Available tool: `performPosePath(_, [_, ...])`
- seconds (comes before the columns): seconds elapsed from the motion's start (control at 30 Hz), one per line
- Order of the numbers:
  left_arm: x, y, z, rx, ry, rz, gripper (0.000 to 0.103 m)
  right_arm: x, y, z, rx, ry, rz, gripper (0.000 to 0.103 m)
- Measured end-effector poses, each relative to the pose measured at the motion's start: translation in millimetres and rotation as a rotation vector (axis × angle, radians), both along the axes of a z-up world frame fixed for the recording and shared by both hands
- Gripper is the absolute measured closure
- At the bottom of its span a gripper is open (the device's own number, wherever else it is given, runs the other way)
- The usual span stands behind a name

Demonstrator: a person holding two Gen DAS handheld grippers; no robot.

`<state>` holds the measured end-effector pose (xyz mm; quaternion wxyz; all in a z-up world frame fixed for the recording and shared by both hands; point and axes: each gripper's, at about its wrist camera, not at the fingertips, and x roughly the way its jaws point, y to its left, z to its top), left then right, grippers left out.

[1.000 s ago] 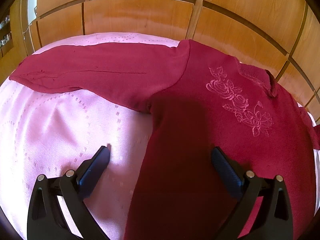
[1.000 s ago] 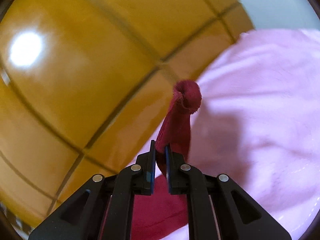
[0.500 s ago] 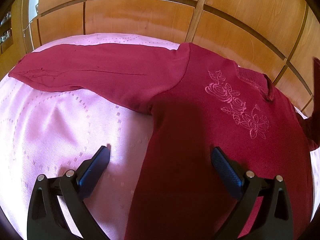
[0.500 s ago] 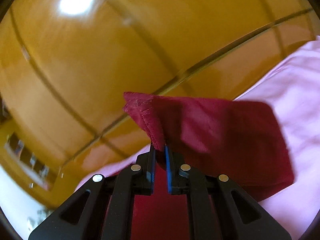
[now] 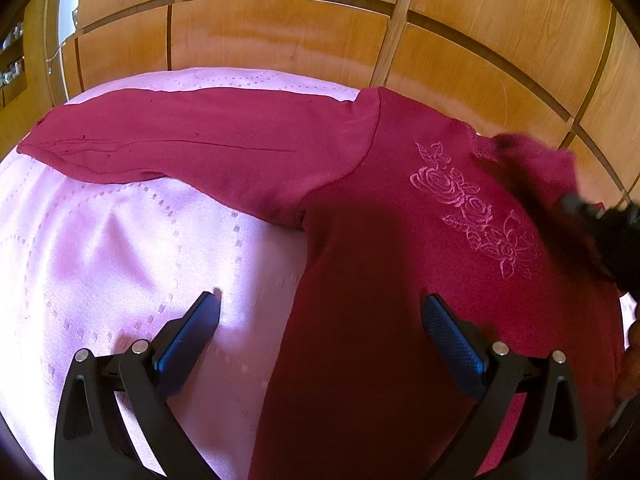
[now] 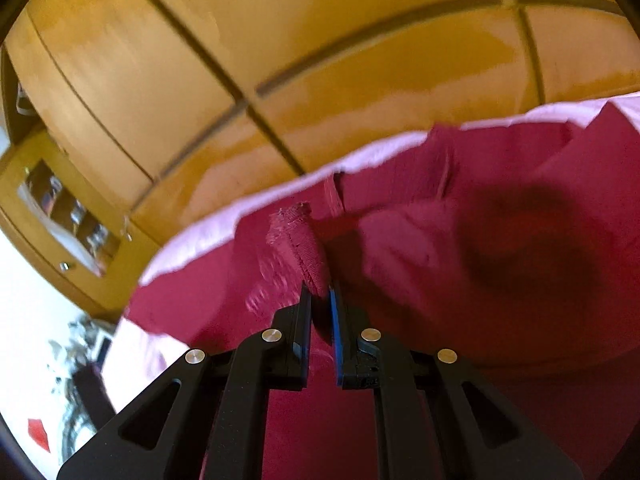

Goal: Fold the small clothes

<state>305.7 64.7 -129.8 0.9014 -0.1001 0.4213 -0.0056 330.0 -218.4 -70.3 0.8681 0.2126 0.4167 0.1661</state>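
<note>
A dark red long-sleeved top [image 5: 400, 248] with pink embroidered roses lies on a pink bedspread [image 5: 100, 260]. Its left sleeve [image 5: 208, 148] stretches flat to the left. My left gripper [image 5: 318, 312] is open and empty, low over the top's left side edge, one finger over the bedspread, the other over the fabric. My right gripper [image 6: 320, 296] is shut on the cuff of the other sleeve [image 6: 300, 248] and holds it over the top's body [image 6: 480, 248]. In the left wrist view the right gripper [image 5: 608, 232] shows blurred at the right edge with the sleeve.
Wooden wardrobe panels [image 5: 280, 32] stand right behind the bed's far edge. A shelf unit with small items [image 6: 68, 216] is at the left in the right wrist view. Bare bedspread lies left of the top.
My right gripper has carried the sleeve cuff inward from the bed's right side over the top's chest. The left gripper has stayed in place and open.
</note>
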Motion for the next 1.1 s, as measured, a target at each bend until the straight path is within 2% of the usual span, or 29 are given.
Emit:
performPosePath(0.07, [0,0,0,-0.002,0.0,0.0,0.002,-1,15,-15,-0.076,0.041,0.035,0.085])
performPosePath(0.1, [0,0,0,-0.003,0.0,0.0,0.002,0,18,-21,-0.111,0.068,0.068,0.074])
performPosePath(0.13, [0,1,0,-0.002,0.001,-0.001,0.002,-3,12,-21,-0.123,0.073,0.094,0.07])
performPosePath(0.17, [0,1,0,0.0,0.001,-0.001,0.002,-9,10,-18,-0.141,0.045,0.124,0.065])
performPosePath(0.2, [0,1,0,-0.001,0.001,0.0,0.002,-16,7,-12,-0.156,0.027,0.134,0.048])
performPosePath(0.23, [0,1,0,-0.001,0.002,0.0,0.002,-20,4,-8,-0.163,0.008,0.135,0.042])
performPosePath(0.3, [0,1,0,0.0,0.004,-0.001,0.002,-37,-10,7,-0.163,-0.052,0.12,0.041])
performPosePath(0.4, [1,2,1,-0.003,0.009,-0.002,0.002,-58,-35,14,-0.177,-0.076,0.07,0.041])
performPosePath(0.53, [4,-5,11,0.027,0.049,-0.015,0.003,-82,-71,13,-0.274,-0.088,-0.023,0.042])
performPosePath(0.57, [2,-7,20,-0.009,0.026,-0.038,0.003,-86,-76,12,-0.287,-0.096,-0.046,0.044])
performPosePath(0.63, [-3,-13,41,-0.082,-0.06,-0.065,0.003,-91,-94,8,-0.282,-0.098,-0.117,0.059])
performPosePath(0.67, [-2,-20,52,-0.108,-0.092,-0.079,0.003,-93,-104,4,-0.257,-0.087,-0.144,0.06])
performPosePath(0.73, [8,-32,62,-0.172,-0.089,-0.11,0.003,-94,-122,-4,-0.191,-0.06,-0.194,0.068])
performPosePath(0.8, [23,-43,64,-0.236,-0.061,-0.133,0.005,-91,-135,-17,-0.111,-0.03,-0.225,0.073])
performPosePath(0.87, [43,-55,57,-0.286,-0.029,-0.15,0.016,-92,-150,-23,-0.02,-0.026,-0.242,0.073])
performPosePath(0.9, [51,-60,52,-0.29,-0.006,-0.155,0.028,-94,-156,-25,0.015,-0.027,-0.253,0.077])
performPosePath(0.93, [62,-68,44,-0.289,0.041,-0.155,0.036,-94,-159,-27,0.027,-0.026,-0.262,0.081])
performPosePath(0.97, [72,-74,35,-0.308,0.086,-0.165,0.039,-95,-163,-29,0.04,-0.024,-0.275,0.081])
performPosePath(1.0, [77,-79,30,-0.328,0.109,-0.172,0.047,-94,-163,-30,0.046,-0.027,-0.279,0.081])
performPosePath(1.07, [77,-90,23,-0.333,0.115,-0.163,0.068,-96,-166,-31,0.057,-0.038,-0.29,0.081])
performPosePath(1.1, [78,-94,23,-0.329,0.112,-0.182,0.098,-91,-160,-31,0.059,-0.041,-0.293,0.081])
